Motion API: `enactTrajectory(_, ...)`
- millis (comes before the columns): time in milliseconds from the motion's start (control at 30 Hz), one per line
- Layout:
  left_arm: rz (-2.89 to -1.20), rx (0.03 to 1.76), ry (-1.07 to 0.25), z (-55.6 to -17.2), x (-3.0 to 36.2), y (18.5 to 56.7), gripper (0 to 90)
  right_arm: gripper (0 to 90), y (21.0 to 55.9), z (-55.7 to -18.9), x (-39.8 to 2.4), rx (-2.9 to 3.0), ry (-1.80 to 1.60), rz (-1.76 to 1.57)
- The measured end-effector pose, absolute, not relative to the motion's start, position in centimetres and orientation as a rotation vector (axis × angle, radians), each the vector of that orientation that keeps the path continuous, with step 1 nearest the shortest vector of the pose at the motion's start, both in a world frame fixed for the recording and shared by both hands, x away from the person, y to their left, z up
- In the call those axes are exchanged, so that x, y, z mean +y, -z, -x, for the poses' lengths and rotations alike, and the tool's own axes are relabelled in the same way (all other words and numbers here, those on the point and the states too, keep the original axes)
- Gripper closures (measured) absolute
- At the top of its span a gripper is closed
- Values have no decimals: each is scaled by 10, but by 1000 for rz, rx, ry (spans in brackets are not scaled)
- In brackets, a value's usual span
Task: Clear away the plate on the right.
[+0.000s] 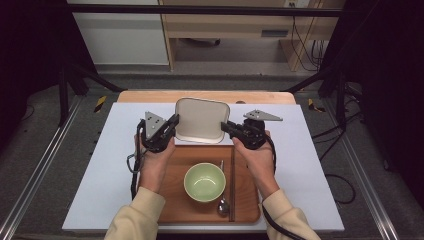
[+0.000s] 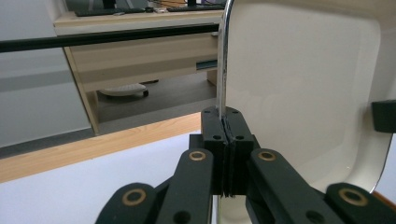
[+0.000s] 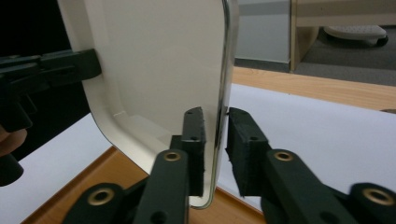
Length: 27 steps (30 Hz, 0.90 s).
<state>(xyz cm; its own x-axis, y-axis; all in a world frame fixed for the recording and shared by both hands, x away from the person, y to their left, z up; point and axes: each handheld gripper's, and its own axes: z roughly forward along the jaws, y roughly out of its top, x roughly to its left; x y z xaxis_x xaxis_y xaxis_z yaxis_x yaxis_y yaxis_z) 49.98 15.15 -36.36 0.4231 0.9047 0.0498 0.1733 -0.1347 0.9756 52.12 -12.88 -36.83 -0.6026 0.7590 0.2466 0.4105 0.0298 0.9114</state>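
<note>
- Square cream plate [image 1: 202, 119], rounded corners, raised rim, sits at the far end of the wooden tray [image 1: 172, 167], its far part over the white mat [image 1: 105, 170] on the counter [image 1: 210, 96].
- Left claw [image 1: 174, 121] clenched on the plate's left rim; in the left gripper view [image 2: 226, 123] the two black pads meet with the rim edge pinched between them.
- Right claw [image 1: 226, 126] at the plate's right rim; in the right gripper view [image 3: 215, 133] the rim stands between the jaws, inner pad close against the plate's inside wall, outer pad with a visible gap from the rim – released, not pressing.
- Plate [image 2: 303, 88] stands on edge in the left gripper view since the camera is rolled; same in the right gripper view, plate [image 3: 154, 70] with the other claw at its far rim.
- Each claw held by a hand: left hand [image 1: 156, 162], right hand [image 1: 255, 157], cream sleeves coming in from the bottom edge.
- Green bowl [image 1: 204, 182] mid tray, near side of the plate, apart from it, nothing visible inside.
- Spoon [image 1: 223, 204] just right of the bowl, its bowl end toward the near edge, handle pointing away.
- Chopsticks [image 1: 232, 182] lying along the tray's right side, next to the spoon.
- Tray lies on the white mat; wooden counter edge shows beyond the mat.
- Grey floor [image 1: 45, 150] and black frame bars [image 1: 200, 9] around; light wood desk [image 1: 225, 25] at the back.
</note>
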Motion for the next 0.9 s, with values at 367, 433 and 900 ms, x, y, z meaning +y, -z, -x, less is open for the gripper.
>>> enactTrajectory(367,-1594,1015,-838,-506,166,365,891,497,363,-510,-149,1939,-1587,-1168)
enactTrajectory(433,-1595,1018,-845,-507,169,364,891,461,364,-507,-157,1917,-1581,-1169)
enactTrajectory(900,-1604,1077,-865,-508,205,365,892,231,380,-491,-214,1777,-1582,-1229)
